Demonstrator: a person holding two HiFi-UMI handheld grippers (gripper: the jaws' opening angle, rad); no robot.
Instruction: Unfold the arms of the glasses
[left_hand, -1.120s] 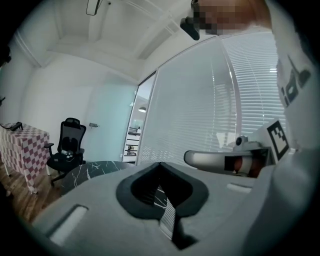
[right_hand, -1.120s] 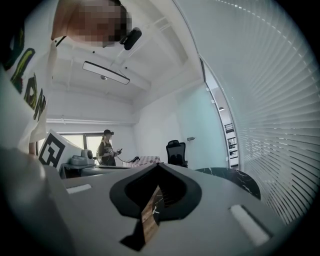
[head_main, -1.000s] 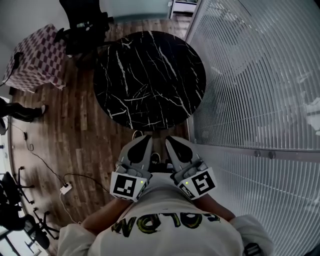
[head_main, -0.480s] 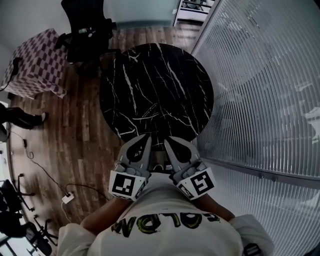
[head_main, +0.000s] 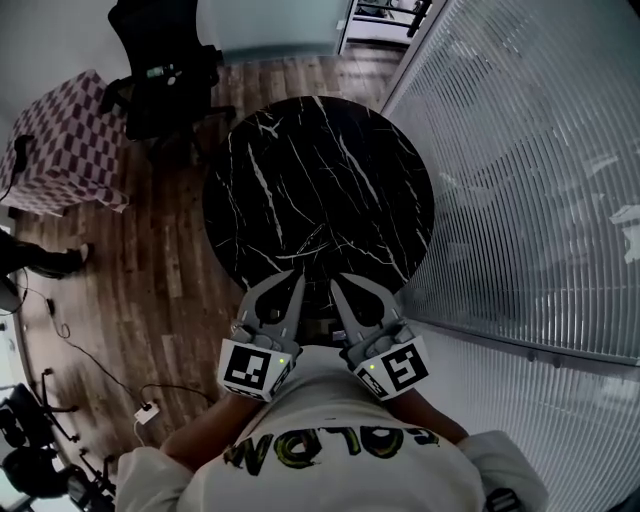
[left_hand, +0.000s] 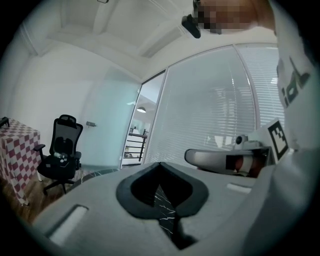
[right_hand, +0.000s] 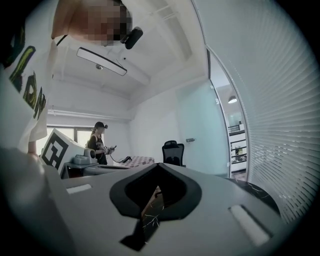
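No glasses show in any view. In the head view my left gripper (head_main: 293, 283) and right gripper (head_main: 338, 284) are held side by side close to the person's chest, their tips just over the near edge of a round black marble table (head_main: 318, 190). Both are shut with nothing between the jaws. The left gripper view (left_hand: 161, 181) and the right gripper view (right_hand: 156, 194) each show closed grey jaws with a sliver of the marble top behind them. The table top looks bare.
A wall of white slatted blinds (head_main: 520, 170) runs along the right. A black office chair (head_main: 160, 70) stands behind the table, a checkered box (head_main: 60, 140) at the far left. Cables (head_main: 110, 370) lie on the wooden floor. A standing person (right_hand: 97, 142) shows in the right gripper view.
The person has stepped toward the table: it now lies closer, and both grippers' tips have come from the floor in front of it to its near edge.
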